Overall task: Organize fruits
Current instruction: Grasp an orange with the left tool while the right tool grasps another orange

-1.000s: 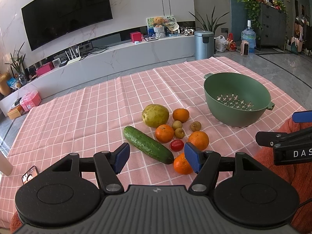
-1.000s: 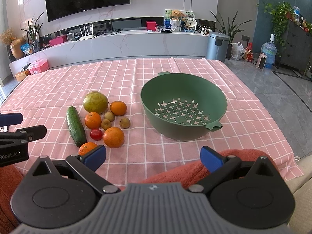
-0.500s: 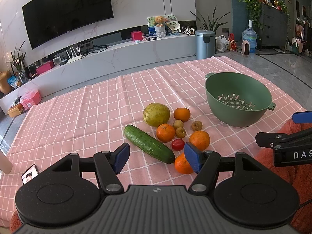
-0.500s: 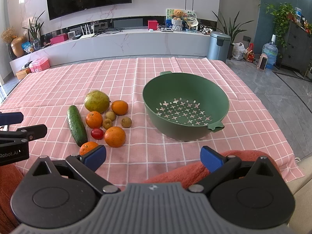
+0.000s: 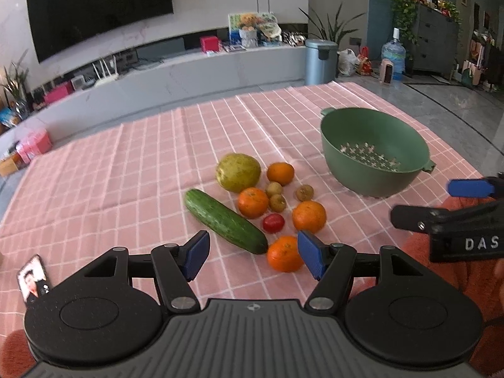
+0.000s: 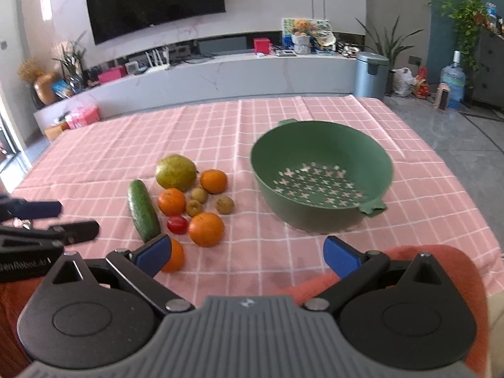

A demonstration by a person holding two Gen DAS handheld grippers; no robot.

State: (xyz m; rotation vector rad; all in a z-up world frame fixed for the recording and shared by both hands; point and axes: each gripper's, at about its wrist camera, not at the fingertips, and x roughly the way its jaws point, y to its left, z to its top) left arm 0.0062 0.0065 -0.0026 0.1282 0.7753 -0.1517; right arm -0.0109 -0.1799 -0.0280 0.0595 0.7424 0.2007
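We judge the nearest orange (image 5: 284, 253) to be the likely first pick: firm, fairly light, round, with a dimpled peel that should grip well but can roll away if nudged. We would take it across its widest middle, one pad on each side. It lies on the bench (image 5: 110, 170) just ahead of the left claw (image 5: 253, 253), close beside that claw's right pad, not touching it as far as we can tell. The cucumber (image 5: 224, 220) lies ahead of the left claw's gap; it is stiff, smooth and long, best gripped mid-length. The small tomato (image 5: 273, 223) beyond looks soft and wants a gentle squeeze.

The left claw's pads stand well apart, having just narrowed slightly, and nothing is between them. The right claw (image 6: 249, 253) is spread wide and holds nothing; the green colander (image 6: 321, 145) sits ahead of it, a little to its right, empty.
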